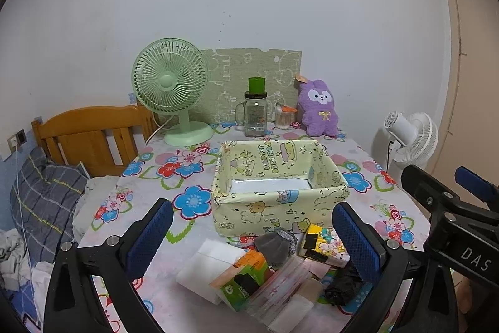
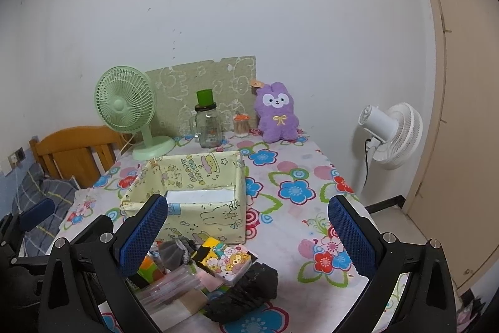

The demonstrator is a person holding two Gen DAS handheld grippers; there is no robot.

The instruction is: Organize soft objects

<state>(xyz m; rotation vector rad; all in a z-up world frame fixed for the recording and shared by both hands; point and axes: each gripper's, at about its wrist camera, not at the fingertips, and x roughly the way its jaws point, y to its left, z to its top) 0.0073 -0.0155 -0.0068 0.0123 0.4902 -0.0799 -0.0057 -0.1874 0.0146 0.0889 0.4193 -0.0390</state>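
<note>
Floral cloth covers the desk [image 1: 193, 202], which is shoved against a white wall with a green fan [image 1: 170, 83], a glass jar [image 1: 255, 114] and a purple plush [image 1: 318, 108] lined up along the back. Front and centre sits a yellow cartoon-print box [image 1: 277, 192], open-topped and looking bare inside, so I'd guess that's where the soft stuff goes. Just in front of it, at the near edge, is a heap: tissue packs [image 1: 241, 276], a grey pouch [image 1: 276, 244], a cartoon tissue pack [image 2: 229, 261], something black and crumpled [image 2: 249, 289]. Piled that close to the box, it's a short hop in. Left gripper [image 1: 252, 239] hovers over the pile, jaws spread wide, holding nothing. Right gripper [image 2: 246, 234] is the same, wide apart and gripping nothing. Nothing is sorted yet, I reckon.
</note>
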